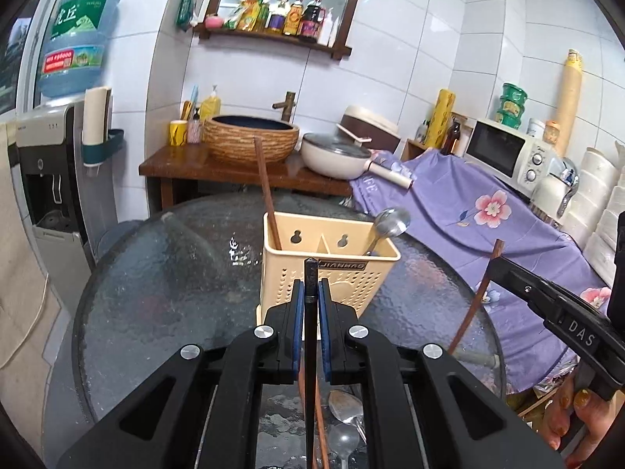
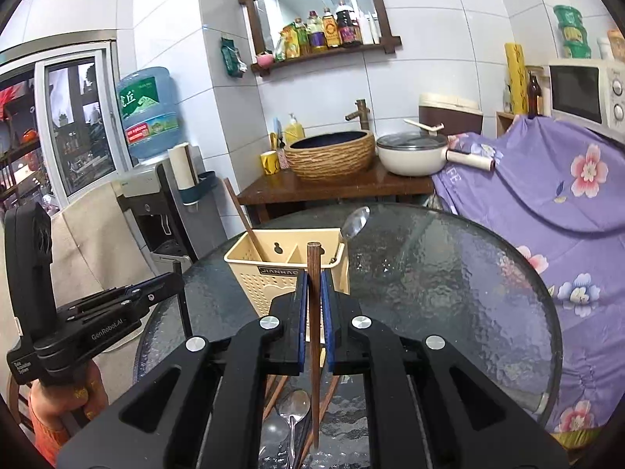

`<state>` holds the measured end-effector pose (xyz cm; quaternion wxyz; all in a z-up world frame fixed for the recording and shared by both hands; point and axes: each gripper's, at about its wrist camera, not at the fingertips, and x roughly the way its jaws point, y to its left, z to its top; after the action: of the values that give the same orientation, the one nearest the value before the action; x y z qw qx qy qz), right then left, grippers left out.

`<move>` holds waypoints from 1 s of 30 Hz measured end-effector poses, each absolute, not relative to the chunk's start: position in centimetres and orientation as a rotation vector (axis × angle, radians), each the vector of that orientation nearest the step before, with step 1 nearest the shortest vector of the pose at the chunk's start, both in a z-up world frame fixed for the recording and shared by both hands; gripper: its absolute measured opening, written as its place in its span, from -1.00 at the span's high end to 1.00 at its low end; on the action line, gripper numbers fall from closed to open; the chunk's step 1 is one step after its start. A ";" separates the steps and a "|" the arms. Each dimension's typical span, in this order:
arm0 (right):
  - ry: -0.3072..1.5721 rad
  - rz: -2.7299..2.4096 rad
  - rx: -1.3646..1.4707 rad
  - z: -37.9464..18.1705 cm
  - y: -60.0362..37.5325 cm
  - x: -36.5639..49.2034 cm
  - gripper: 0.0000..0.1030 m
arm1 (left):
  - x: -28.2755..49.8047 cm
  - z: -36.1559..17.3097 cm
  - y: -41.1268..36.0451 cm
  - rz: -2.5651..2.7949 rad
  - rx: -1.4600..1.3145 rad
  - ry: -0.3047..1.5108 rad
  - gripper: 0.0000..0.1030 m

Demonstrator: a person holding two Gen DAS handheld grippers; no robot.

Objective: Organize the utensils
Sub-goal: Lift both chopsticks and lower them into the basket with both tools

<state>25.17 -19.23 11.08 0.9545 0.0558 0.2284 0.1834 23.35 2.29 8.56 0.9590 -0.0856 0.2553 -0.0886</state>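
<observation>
A beige two-compartment utensil holder stands on the round glass table. Its left compartment holds a brown chopstick; its right holds a metal spoon. My left gripper is shut on a black chopstick, held upright just in front of the holder. My right gripper is shut on a brown wooden chopstick, also upright near the holder; it shows in the left wrist view. Loose spoons and chopsticks lie on the table below the grippers.
Behind the table, a wooden stand carries a woven basin and a white lidded pan. A water dispenser stands at left. A purple floral cloth covers the right side, with a microwave on it.
</observation>
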 end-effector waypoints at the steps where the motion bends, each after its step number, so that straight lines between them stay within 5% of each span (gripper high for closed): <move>1: 0.460 0.373 0.110 11.3 -19.2 25.0 0.85 | 23.2 8.8 2.3 -0.182 -0.171 0.513 0.85; 30: 0.433 0.474 0.058 20.3 -17.7 27.6 0.85 | 24.8 16.8 3.0 -0.276 -0.198 0.467 0.85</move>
<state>27.56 -17.68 20.28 0.9485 0.0285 0.2127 0.2332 24.81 3.02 16.78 0.9586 -0.0977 0.2303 -0.1359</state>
